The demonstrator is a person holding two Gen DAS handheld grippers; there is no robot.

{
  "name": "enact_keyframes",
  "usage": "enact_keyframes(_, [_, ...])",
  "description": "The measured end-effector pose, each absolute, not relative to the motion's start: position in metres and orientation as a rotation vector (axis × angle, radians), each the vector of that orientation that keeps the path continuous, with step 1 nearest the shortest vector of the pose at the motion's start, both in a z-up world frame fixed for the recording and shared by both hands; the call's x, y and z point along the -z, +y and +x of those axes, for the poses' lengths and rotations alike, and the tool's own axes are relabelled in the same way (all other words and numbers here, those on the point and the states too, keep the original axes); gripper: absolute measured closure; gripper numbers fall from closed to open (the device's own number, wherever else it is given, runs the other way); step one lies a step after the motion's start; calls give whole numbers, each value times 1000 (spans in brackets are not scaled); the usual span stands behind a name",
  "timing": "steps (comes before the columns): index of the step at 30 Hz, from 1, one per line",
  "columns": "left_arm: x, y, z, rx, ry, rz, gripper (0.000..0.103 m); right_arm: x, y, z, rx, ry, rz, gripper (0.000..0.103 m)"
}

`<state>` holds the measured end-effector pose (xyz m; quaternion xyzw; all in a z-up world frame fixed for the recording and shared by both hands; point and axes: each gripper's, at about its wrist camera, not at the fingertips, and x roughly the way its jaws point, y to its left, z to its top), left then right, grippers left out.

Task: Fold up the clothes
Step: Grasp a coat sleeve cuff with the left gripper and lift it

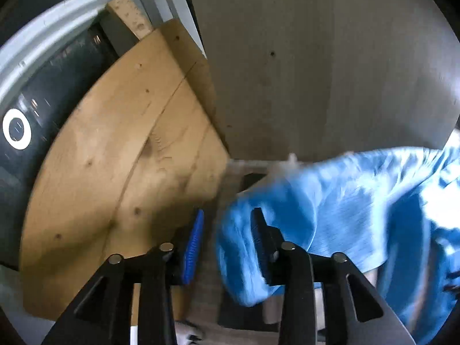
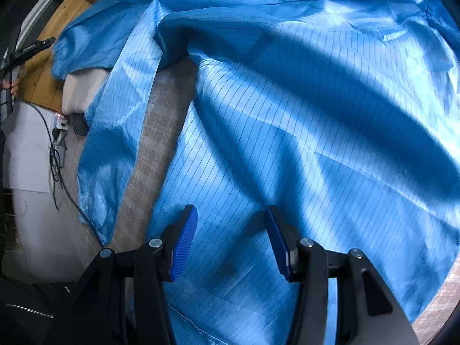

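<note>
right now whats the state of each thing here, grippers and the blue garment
left gripper: open, nothing between the fingers, beside the garment's edge
right gripper: open, above the garment, gripping nothing
blue garment: unfolded, spread out and wrinkled, one sleeve lying along the side, apart from the body
cables: loose, tangled on the white surface off to the side

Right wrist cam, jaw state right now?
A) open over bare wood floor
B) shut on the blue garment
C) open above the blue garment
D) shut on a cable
C: the right gripper has its jaws spread apart, with the striped blue garment visible between them and nothing pinched.
</note>
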<state>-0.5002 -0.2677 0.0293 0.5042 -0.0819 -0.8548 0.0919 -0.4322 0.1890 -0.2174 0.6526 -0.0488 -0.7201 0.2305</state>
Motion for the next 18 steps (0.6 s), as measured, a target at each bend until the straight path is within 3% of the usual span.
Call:
enact_keyframes(2, [-30,-256,-485,2545,-353,1470,55,216,186,-431,1969,-118,1787,54])
enact_keyframes(5, [-37,-231,-450,2610,-522,1444,53,219,186,-432,1963,-111,1805,54])
enact_keyframes(9, [-12,-159,-372,2864,-630,1706,41,219,188,-433,1961,-131,1811,54])
enact_keyframes(18, [105,-6,-225,2869,-1293,2237,40,217,189,-423,1938,-119,1813,54])
